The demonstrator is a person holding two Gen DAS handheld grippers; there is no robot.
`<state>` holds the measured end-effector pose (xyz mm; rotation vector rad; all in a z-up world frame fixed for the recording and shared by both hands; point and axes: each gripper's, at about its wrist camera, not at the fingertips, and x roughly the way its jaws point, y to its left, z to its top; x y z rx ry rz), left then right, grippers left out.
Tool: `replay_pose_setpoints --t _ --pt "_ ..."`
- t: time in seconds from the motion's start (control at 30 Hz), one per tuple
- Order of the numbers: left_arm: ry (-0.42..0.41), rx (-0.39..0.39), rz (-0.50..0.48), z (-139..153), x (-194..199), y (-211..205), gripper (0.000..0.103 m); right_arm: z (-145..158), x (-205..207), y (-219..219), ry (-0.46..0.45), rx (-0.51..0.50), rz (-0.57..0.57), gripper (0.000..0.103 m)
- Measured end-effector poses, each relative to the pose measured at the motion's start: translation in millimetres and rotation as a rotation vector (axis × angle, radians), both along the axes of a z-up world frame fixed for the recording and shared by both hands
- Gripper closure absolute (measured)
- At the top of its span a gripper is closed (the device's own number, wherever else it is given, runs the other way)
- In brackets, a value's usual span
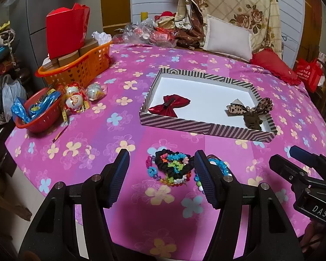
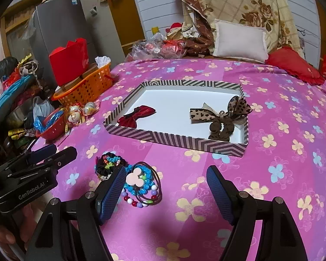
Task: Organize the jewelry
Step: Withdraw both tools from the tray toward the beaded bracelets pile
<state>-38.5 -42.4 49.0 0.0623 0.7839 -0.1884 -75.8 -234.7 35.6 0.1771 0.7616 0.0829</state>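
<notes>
1. Near the front edge of the table [image 1: 110, 128], draped in pink flowered cloth, we saw a black ruffled scrunchie [image 1: 173, 163] strung with bright plastic beads, touching a pile of round-beaded bracelets [image 2: 141, 184].
2. Our left gripper [image 1: 162, 178] stood wide open around the scrunchie, pads clear of it.
3. Our right gripper [image 2: 165, 193] gaped empty just beside the bracelets.
4. Toward the middle, a striped cardboard tray [image 1: 206, 128] held a red velvet bow [image 1: 169, 106] and a leopard-print ribbon scrunchie [image 1: 252, 113].
</notes>
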Motion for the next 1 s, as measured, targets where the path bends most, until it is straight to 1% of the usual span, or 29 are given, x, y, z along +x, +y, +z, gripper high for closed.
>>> replay_pose_setpoints --t 0.47,1.0 --pt "0.016 0.002 0.006 -6.8 5.8 4.3 0.041 -4.6 4.3 7.2 0.012 -0.012 0.016 0.029" --pt "0.039 0.001 0.015 -15.1 11.5 6.9 0.041 -14.3 9.9 5.5 0.035 -0.004 0.014 0.029"
